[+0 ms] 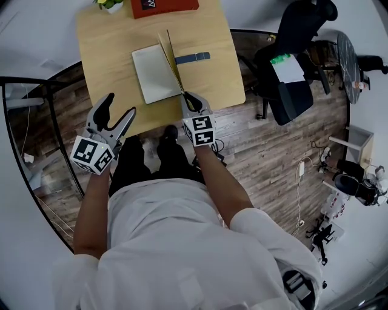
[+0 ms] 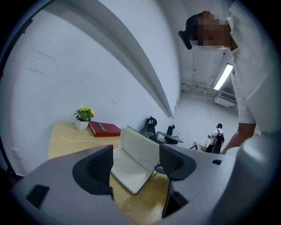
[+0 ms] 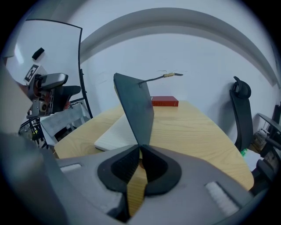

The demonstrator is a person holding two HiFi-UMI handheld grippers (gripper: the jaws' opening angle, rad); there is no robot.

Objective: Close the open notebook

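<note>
The notebook (image 1: 153, 74) lies on the wooden table (image 1: 109, 48) with its white left pages flat. Its dark right cover (image 1: 171, 57) stands nearly upright. My right gripper (image 1: 187, 95) is shut on the near corner of that cover; in the right gripper view the cover (image 3: 136, 105) rises straight out of the closed right gripper (image 3: 140, 153). A thin strap (image 3: 162, 76) sticks out from the cover's top. My left gripper (image 1: 120, 105) hangs open off the table's near left edge, touching nothing. In the left gripper view the notebook (image 2: 131, 169) lies beyond the left gripper (image 2: 137, 163).
A red book (image 1: 163, 6) and a small potted plant (image 1: 109, 3) stand at the table's far edge. A dark blue strip (image 1: 193, 58) lies on the table right of the cover. A black office chair (image 1: 291, 54) stands to the right of the table.
</note>
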